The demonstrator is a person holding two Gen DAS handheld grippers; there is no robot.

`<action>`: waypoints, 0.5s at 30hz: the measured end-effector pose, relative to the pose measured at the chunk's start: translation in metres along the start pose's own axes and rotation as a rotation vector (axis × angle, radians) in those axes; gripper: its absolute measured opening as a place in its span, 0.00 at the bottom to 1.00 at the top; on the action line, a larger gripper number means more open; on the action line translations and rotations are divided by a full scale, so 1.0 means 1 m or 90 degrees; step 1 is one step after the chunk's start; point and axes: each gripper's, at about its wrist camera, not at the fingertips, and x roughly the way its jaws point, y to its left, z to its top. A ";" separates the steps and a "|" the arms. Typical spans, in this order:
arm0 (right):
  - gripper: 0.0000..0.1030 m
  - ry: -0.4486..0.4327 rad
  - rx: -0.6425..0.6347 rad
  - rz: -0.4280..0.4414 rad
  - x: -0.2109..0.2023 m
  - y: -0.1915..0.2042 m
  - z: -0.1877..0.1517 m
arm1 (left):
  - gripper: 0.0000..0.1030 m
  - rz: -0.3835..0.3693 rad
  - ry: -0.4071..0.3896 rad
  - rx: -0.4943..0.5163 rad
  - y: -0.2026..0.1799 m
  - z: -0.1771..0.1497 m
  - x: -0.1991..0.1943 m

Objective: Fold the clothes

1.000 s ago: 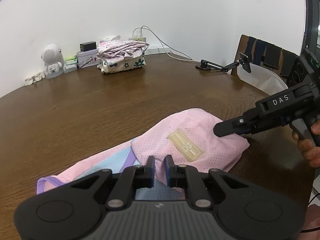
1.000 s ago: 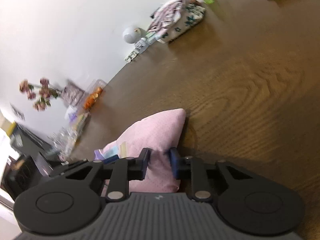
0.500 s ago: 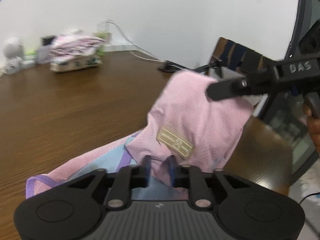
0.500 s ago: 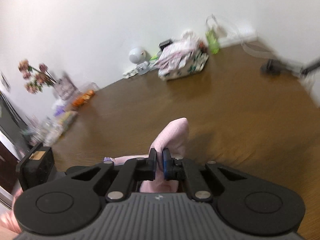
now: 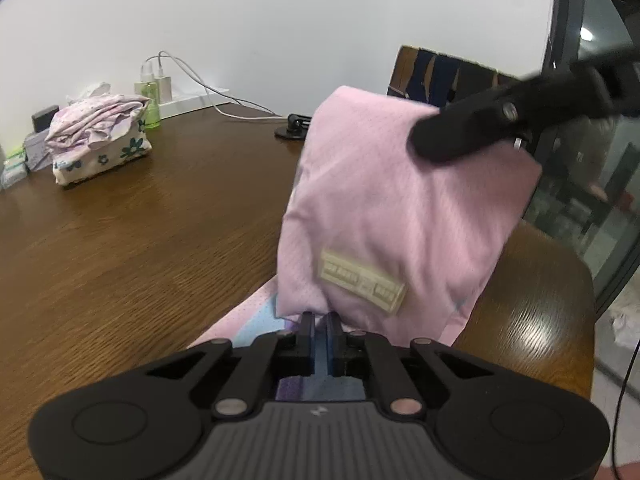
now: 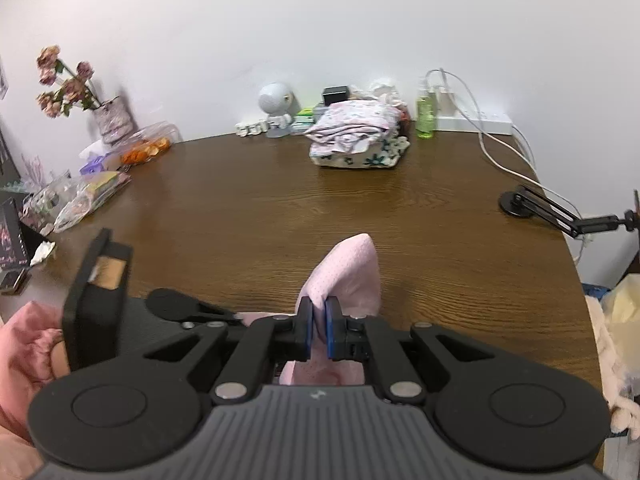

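Two tools are working one pink garment [image 5: 404, 208] above the brown bench [image 5: 140, 240]. The left tool [image 5: 319, 334] is closing its jaws on the garment's lower edge, cloth lying between them. The right tool [image 6: 319, 326] is pinching an upper fold, holding the garment lifted. One folded pile of clothes [image 6: 358, 136] is sitting at the bench's far edge.

A folded clothes pile [image 6: 358, 136] sits at the table's [image 6: 260, 216] far edge, bottle [image 6: 425, 114] right beside it.

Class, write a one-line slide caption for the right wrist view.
Right gripper pinches a fold of pink garment above the brown table.
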 end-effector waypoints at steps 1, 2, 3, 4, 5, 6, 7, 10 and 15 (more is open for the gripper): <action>0.06 0.002 -0.010 0.002 0.002 0.006 0.001 | 0.14 -0.001 -0.005 -0.009 0.005 -0.001 -0.005; 0.06 0.004 -0.021 0.004 0.003 0.012 0.002 | 0.18 0.000 -0.008 -0.020 0.011 -0.003 -0.014; 0.06 0.007 -0.032 0.006 0.004 0.019 0.003 | 0.27 0.000 -0.014 -0.032 0.018 -0.006 -0.026; 0.06 0.010 -0.043 0.007 0.006 0.025 0.003 | 0.31 0.003 -0.022 -0.040 0.024 -0.011 -0.038; 0.06 0.015 -0.055 0.007 0.008 0.031 0.004 | 0.31 0.010 -0.031 -0.044 0.030 -0.016 -0.052; 0.06 0.019 -0.066 0.006 0.010 0.037 0.005 | 0.31 0.020 -0.037 -0.048 0.036 -0.021 -0.065; 0.06 0.026 -0.077 0.006 0.013 0.043 0.005 | 0.29 0.031 -0.039 -0.052 0.041 -0.025 -0.074; 0.06 0.047 -0.109 0.008 0.024 0.064 0.003 | 0.28 0.057 -0.029 -0.056 0.054 -0.040 -0.093; 0.06 0.090 -0.144 0.019 0.048 0.097 -0.005 | 0.26 0.067 -0.025 -0.095 0.069 -0.061 -0.104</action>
